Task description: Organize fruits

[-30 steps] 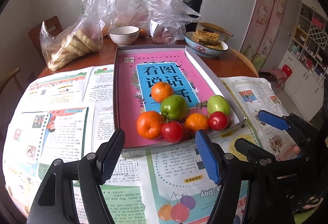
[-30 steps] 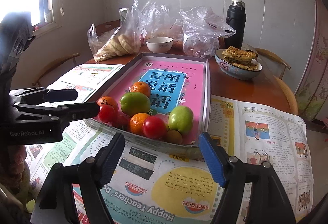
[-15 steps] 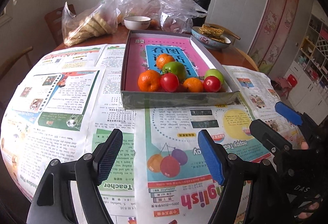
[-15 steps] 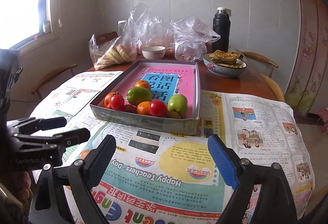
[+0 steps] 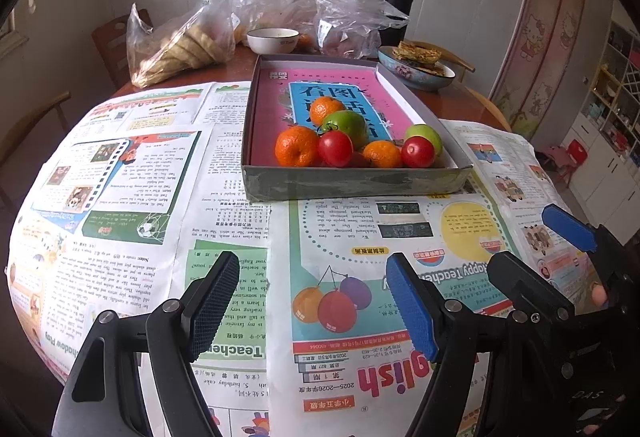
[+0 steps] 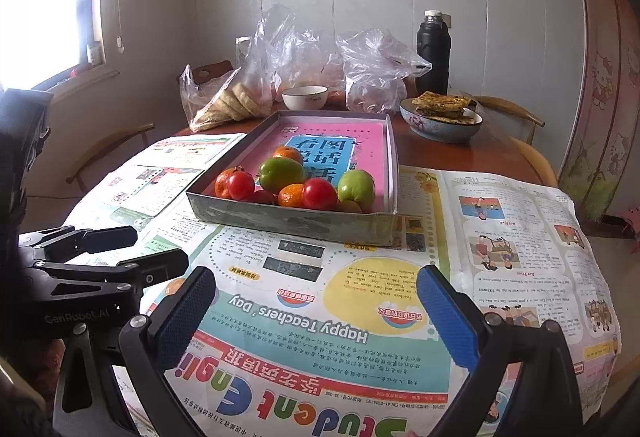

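A shallow grey box (image 5: 352, 184) (image 6: 296, 223) with a pink and blue printed bottom sits on the newspaper-covered table. At its near end lie several fruits: oranges (image 5: 297, 146) (image 6: 291, 195), red tomatoes (image 5: 335, 148) (image 6: 319, 193) and green apples (image 5: 346, 125) (image 6: 356, 185). My left gripper (image 5: 312, 299) is open and empty, well short of the box. My right gripper (image 6: 320, 311) is open and empty, also short of the box. Each gripper shows at the edge of the other's view.
Newspapers (image 5: 132, 173) cover the round wooden table. At the back stand a white bowl (image 5: 273, 39), plastic bags of food (image 5: 180, 49), a black flask (image 5: 397, 3) and a blue bowl of flatbread (image 5: 416, 67). Wooden chairs (image 6: 108, 153) ring the table.
Both grippers have drawn back from the box toward the table's near edge; the box and fruits look smaller and farther. Both stay open and empty.
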The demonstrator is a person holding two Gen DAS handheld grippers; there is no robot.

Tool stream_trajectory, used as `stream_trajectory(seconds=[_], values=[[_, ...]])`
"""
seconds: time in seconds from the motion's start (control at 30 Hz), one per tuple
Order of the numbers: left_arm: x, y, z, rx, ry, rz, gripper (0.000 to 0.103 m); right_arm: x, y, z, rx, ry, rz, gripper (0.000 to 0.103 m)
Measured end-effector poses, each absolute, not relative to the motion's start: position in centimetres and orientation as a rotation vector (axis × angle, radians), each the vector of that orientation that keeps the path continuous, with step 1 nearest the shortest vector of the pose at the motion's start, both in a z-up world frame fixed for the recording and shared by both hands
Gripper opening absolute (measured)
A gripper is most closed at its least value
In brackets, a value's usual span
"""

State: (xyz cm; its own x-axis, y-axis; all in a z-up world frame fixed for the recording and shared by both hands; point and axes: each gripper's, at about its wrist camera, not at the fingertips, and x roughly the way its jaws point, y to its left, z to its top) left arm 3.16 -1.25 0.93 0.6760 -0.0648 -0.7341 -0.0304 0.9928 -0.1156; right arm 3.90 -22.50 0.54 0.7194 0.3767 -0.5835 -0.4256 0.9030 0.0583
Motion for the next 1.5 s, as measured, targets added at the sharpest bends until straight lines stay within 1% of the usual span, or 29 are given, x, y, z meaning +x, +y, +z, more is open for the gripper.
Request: stream_trajectory(seconds=[1.5], values=[[2.95, -0.87, 1.22, -0.110, 0.836, 0.022, 0.077, 4.17, -22.68, 0.38, -0.074, 0.640, 0.431, 0.102]])
